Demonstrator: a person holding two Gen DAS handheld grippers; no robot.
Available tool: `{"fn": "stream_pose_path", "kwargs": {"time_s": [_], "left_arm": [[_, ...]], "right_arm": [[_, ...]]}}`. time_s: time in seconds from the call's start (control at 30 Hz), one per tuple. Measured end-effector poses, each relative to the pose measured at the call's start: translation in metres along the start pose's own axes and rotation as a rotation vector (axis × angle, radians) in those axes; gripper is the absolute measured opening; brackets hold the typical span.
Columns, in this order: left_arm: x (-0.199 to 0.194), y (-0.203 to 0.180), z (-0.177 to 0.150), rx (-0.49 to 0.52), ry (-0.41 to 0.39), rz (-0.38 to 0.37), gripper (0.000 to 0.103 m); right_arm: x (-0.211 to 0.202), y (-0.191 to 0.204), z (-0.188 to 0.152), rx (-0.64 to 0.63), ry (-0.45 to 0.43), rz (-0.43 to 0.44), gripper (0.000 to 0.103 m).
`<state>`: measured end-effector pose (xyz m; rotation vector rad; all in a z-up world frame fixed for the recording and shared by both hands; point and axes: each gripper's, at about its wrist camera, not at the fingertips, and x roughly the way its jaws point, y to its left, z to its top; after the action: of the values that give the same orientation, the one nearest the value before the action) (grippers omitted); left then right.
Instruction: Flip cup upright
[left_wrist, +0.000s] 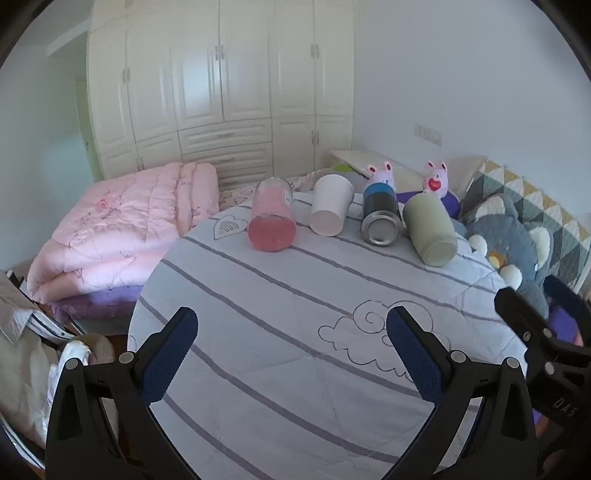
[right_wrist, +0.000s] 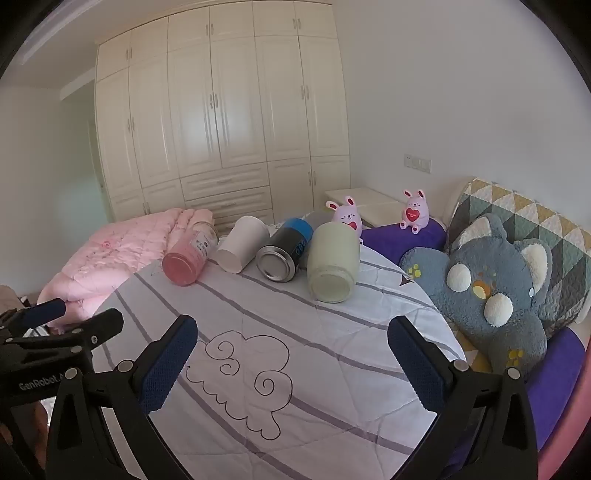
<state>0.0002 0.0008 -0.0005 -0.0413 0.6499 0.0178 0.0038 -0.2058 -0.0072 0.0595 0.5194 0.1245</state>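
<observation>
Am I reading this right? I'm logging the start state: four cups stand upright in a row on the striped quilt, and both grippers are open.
Not quite. The pink cup, white cup, blue-and-black can and green cup lie on their sides, not upright, as the right wrist view shows. They do form a row on the striped quilt, and the left gripper and right gripper are open.

4 containers lie on their sides in a row on the striped bed cover (right_wrist: 280, 332): pink bottle (right_wrist: 190, 254), white cup (right_wrist: 242, 249), blue-black can (right_wrist: 282, 254), pale green cup (right_wrist: 334, 262). The right gripper (right_wrist: 291, 347) hovers before them, jaws wide apart. The left gripper (right_wrist: 70, 317) shows at the left edge.
</observation>
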Motion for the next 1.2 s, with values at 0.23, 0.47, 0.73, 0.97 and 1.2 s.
{"fn": "stream_pose_path", "kwargs": {"time_s": [0.23,0.47,0.73,0.97,1.2], "left_arm": [[0.009,0.004,-0.002,0.027,0.014,-0.006,0.103],[0.010,-0.016,0.003,0.063,0.001,0.005,0.103],[0.019,-0.010,0.014,0.041,0.020,-0.006,0.103],[0.036,-0.007,0.038,0.045,0.041,-0.025,0.103],[0.067,0.003,0.061,0.049,0.085,-0.021,0.103]], "right_arm": [[0.005,0.004,0.000,-0.010,-0.002,0.000,0.103],[0.006,-0.004,0.002,0.006,-0.017,0.002,0.103],[0.013,-0.004,0.007,0.006,-0.003,-0.006,0.103],[0.023,-0.010,0.015,0.017,0.009,-0.012,0.103],[0.041,-0.014,0.026,0.027,0.031,-0.025,0.103]]}}
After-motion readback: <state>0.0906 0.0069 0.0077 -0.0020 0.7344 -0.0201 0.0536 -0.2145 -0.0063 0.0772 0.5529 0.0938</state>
